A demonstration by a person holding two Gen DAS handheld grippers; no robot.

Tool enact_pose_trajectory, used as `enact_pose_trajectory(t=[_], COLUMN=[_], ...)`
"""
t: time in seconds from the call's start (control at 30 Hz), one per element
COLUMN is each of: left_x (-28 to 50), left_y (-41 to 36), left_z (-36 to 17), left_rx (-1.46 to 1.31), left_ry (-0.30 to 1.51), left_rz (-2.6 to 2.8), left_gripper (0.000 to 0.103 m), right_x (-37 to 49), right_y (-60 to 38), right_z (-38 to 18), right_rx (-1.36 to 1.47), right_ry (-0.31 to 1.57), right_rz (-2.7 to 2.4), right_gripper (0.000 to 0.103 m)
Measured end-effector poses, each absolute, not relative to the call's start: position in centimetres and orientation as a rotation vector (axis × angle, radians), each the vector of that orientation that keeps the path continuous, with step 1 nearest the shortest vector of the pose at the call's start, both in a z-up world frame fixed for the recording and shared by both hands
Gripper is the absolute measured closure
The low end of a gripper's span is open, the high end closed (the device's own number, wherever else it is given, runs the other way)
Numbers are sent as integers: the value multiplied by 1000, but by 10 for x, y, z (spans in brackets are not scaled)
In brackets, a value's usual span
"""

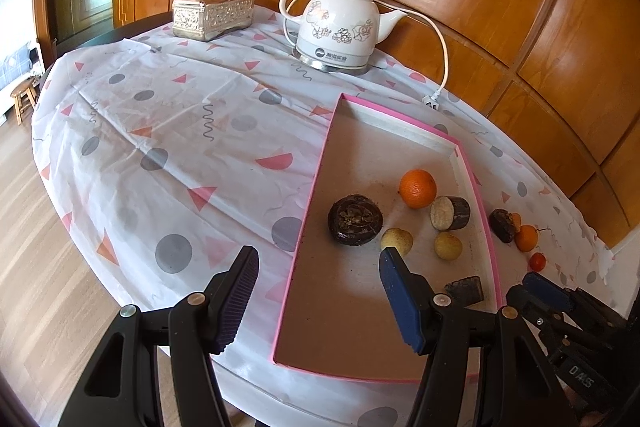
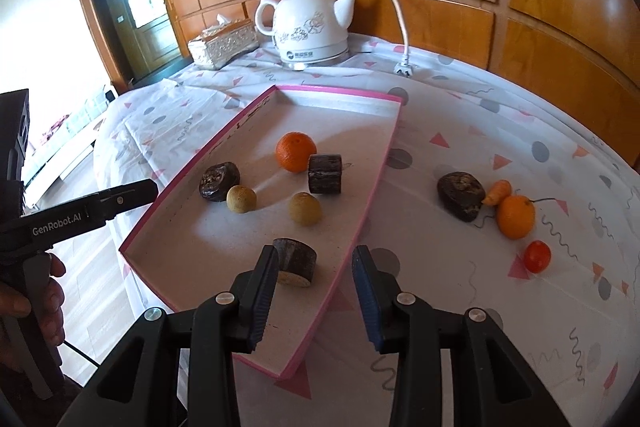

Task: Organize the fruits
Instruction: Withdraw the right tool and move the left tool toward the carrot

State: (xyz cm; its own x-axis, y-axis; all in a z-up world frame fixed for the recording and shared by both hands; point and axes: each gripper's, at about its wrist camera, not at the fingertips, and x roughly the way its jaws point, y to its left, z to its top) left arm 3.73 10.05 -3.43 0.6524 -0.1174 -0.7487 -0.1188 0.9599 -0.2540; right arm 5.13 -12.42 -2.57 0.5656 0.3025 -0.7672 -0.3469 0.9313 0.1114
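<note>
left gripper (image 1: 318,293): jaws apart, empty | right gripper (image 2: 316,293): jaws apart, empty | right view only: hand (image 2: 24,301) | tray (image 2: 256,107): orange (image 2: 296,151)

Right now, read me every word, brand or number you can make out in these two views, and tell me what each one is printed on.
"GenRobot.AI": on the side of the left gripper, seen from the right wrist camera.
"DAS": on the right gripper, seen from the left wrist camera; the middle letter is unsure.
Round logo with characters on the white kettle: too small and blurred to read.
Nothing else carries text.

Pink-rimmed tray (image 2: 340,90), orange tangerine (image 2: 296,151), white floral kettle (image 2: 310,23), dotted tablecloth (image 1: 160,131)
</note>
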Motion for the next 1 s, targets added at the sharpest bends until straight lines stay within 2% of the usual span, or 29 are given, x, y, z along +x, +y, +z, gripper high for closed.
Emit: enact_pose_trajectory(t=[1.0], left_x=[30], left_y=[65], left_z=[-26], left_rx=[-214], left_ry=[859], left_rz=[-74], left_gripper=[40], right_x=[33], right_y=[-234], right_z=[-34], right_rx=[94], right_ry=[877], right_rz=[36], right_gripper=[64])
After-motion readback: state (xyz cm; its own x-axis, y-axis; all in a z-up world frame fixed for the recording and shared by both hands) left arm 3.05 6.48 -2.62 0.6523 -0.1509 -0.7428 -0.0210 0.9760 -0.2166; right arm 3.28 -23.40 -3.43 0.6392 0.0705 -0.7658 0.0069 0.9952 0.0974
